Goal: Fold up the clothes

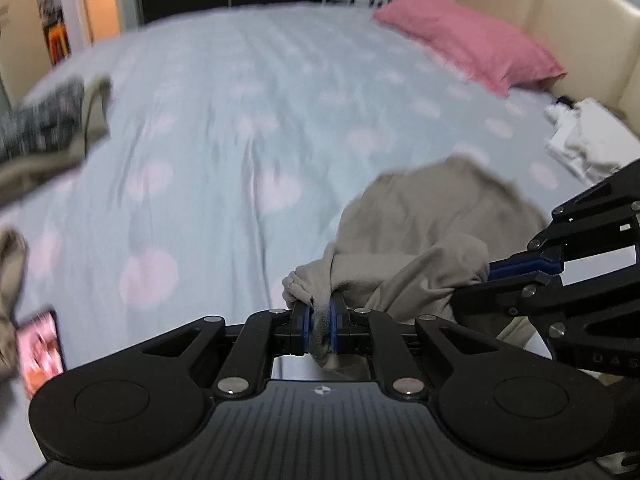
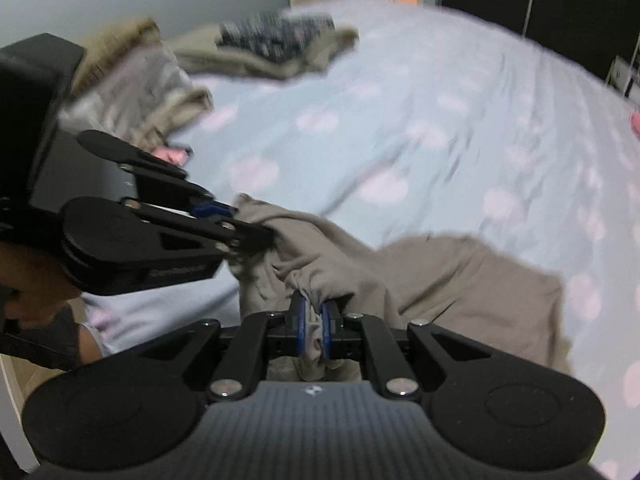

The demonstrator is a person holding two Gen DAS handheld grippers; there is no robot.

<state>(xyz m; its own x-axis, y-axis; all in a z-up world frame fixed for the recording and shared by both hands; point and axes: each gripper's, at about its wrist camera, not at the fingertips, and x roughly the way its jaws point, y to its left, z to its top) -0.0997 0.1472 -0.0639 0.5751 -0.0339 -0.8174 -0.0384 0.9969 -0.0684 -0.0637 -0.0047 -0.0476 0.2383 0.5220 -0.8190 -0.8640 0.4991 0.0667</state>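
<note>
A beige-grey garment lies partly on the pale blue bedsheet and is bunched between both grippers. My left gripper is shut on a bunched edge of it. In the same view my right gripper comes in from the right, also clamped on the fabric. The right wrist view shows my right gripper shut on a fold of the same garment, while the left gripper holds its far corner at the left. The cloth hangs slack between the two grips.
A pink pillow lies at the cream headboard. White clothes sit near it. A pile of beige and dark patterned clothes rests at the far edge. A phone with a pink screen lies at the lower left.
</note>
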